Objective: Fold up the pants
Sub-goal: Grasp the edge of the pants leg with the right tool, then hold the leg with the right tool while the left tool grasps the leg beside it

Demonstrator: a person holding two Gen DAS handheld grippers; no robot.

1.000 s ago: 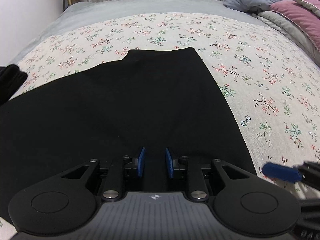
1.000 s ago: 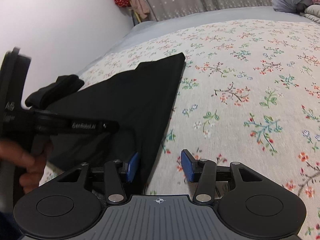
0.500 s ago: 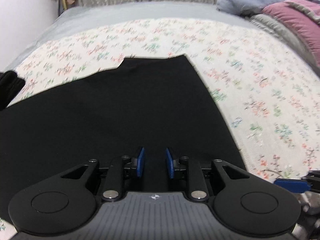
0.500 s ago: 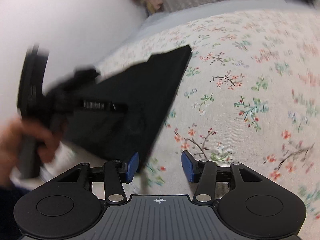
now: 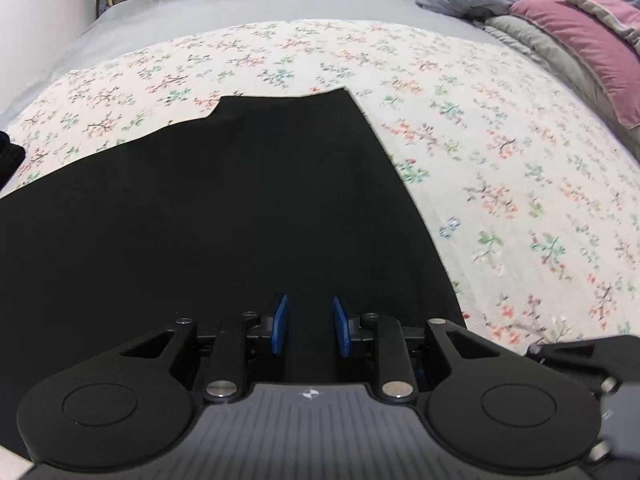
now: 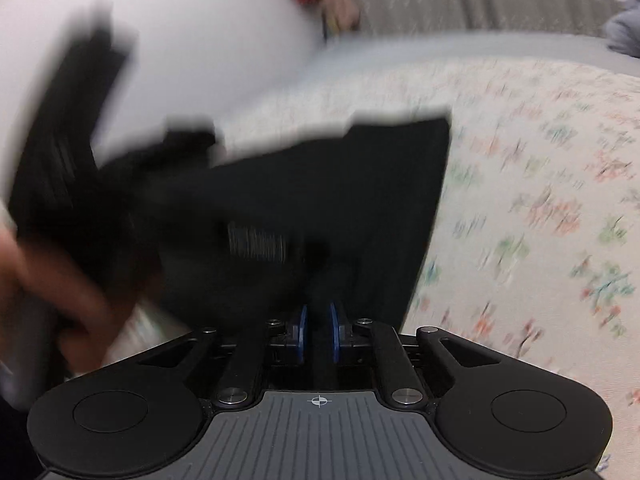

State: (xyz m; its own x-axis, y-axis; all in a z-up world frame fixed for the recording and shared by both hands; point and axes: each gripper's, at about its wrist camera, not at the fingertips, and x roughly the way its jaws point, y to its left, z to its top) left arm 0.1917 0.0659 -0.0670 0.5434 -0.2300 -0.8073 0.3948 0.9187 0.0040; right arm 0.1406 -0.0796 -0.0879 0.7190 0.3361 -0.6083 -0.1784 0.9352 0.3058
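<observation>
Since a moment ago, your right gripper (image 6: 318, 334) is sliding in from the flowered bedspread (image 5: 500, 184) onto the near edge of the black pants (image 5: 208, 216), and its jaws are closing, with dark cloth lying between the blue pads (image 6: 301, 334). The right wrist view is smeared by motion, so you cannot yet be sure the pads are pinching fabric and not merely straddling it.

The pants are lying flat on the bed, spread wide, their far corner pointing toward the grey sheet (image 5: 224, 8) and the heaped bedding (image 5: 568, 44) lying well apart on the right.

Your left gripper (image 5: 308, 330) is hovering over the same near edge, partly parted, with cloth showing between its pads (image 5: 280, 330) but no clear pinch; whether it is grasping anything cannot be told.

To do this step well, you are probably best off slowing the right hand before lifting, so the clamp takes every layer at the hem. Keep both pinches at the same edge and level with each other, so the fold line is running straight. Lift only enough to clear the bedspread, since loose black fabric will likely sag and drag.
</observation>
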